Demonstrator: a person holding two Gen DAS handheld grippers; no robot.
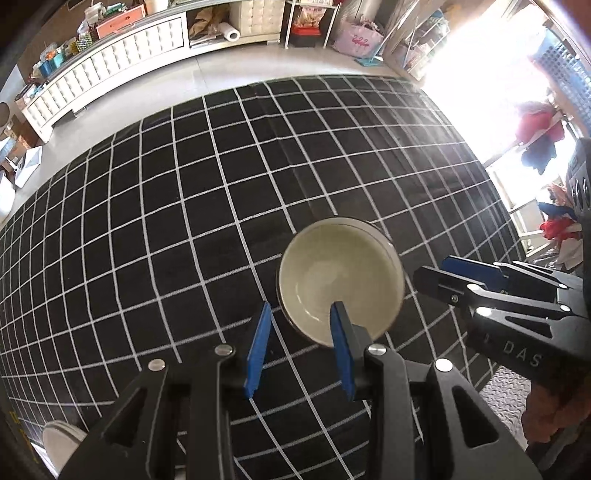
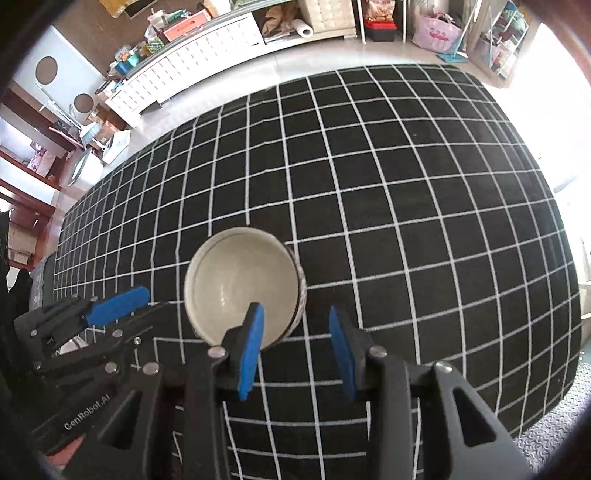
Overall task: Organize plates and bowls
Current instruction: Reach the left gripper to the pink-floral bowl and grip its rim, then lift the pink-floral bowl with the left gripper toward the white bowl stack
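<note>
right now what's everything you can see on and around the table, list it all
bowl: one (maybe a nested stack, a second rim shows), cream inside, middle of the cloth between both grippers
tablecloth: one, black with white grid, covers the table
white dish: one, partly seen, near left edge of the table
low cabinet: one, white, against the far wall, cluttered on top
paper roll: one, white, in the cabinet's open shelf
pink bag: one, on the floor by the far shelves
left gripper: black with blue pads, open, astride the bowl's near rim
right gripper: black with blue pads, open, astride the bowl's near rim
</note>
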